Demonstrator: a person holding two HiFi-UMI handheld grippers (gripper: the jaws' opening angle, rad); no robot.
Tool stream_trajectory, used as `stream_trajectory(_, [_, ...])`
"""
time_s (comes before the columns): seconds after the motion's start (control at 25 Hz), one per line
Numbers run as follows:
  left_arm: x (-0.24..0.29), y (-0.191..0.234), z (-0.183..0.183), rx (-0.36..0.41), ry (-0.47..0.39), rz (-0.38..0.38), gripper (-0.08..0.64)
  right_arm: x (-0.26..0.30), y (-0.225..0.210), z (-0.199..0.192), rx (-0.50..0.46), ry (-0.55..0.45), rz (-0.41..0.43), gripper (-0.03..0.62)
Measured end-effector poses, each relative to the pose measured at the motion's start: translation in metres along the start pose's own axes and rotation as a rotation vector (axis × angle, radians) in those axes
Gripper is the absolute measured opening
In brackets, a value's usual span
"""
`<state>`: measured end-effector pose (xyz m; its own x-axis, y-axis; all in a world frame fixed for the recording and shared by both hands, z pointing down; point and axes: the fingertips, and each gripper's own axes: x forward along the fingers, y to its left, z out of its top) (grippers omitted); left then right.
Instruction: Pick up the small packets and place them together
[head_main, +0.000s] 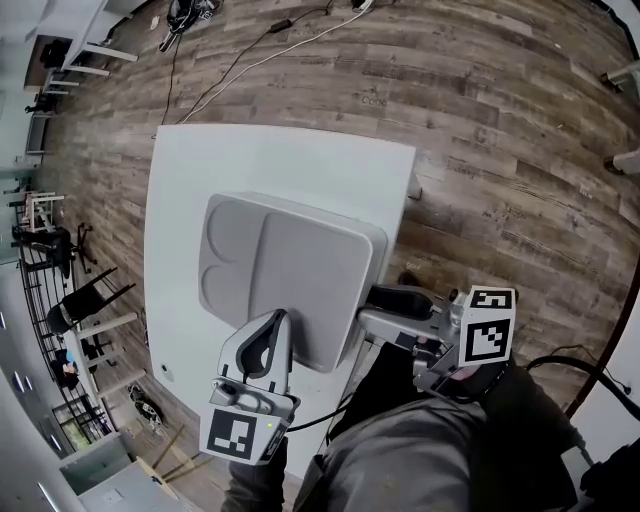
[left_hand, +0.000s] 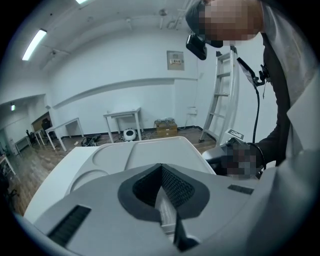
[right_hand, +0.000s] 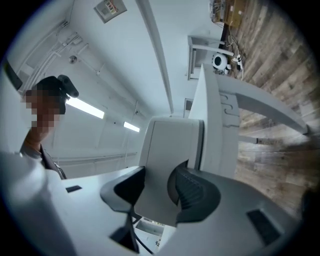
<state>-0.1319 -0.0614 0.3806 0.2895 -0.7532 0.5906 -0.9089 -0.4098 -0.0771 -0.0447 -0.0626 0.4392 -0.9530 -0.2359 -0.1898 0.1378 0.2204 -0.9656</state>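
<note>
No small packets show in any view. A grey compartment tray (head_main: 310, 270) lies bare on the white table (head_main: 280, 160). My left gripper (head_main: 278, 320) hangs over the tray's near edge with its jaws together and nothing between them; in the left gripper view (left_hand: 161, 187) the dark pads meet, with the tray (left_hand: 150, 150) beyond. My right gripper (head_main: 378, 300) reaches in from the right at the tray's right edge. In the right gripper view (right_hand: 155, 192) the pads stand apart, and the tray's edge (right_hand: 170, 145) shows in the gap between them.
Wood floor (head_main: 500, 120) surrounds the table, with cables (head_main: 250, 55) at the far side and chairs (head_main: 90, 300) to the left. A ladder (left_hand: 220, 95) and small white tables (left_hand: 122, 120) stand by the far wall. The person's body is close behind both grippers.
</note>
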Motion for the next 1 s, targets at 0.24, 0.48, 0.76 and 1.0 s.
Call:
stream_trajectory(0.24, [0.000, -0.007, -0.009, 0.032, 0.093, -0.043, -0.009, 0.000, 0.004, -0.003, 0.093, -0.043, 0.126, 0.139])
stream_trajectory(0.48, [0.000, -0.006, -0.011, 0.022, 0.086, -0.050, -0.009, -0.015, 0.005, -0.006, 0.084, -0.058, 0.131, 0.129])
stream_trajectory(0.76, [0.001, -0.006, -0.013, 0.060, 0.091, -0.046, -0.009, -0.029, 0.011, -0.009, 0.040, -0.012, 0.076, 0.137])
stream_trajectory(1.0, [0.003, -0.008, -0.010, 0.062, 0.085, -0.046, -0.009, -0.034, 0.019, -0.007, -0.032, 0.027, -0.069, 0.352])
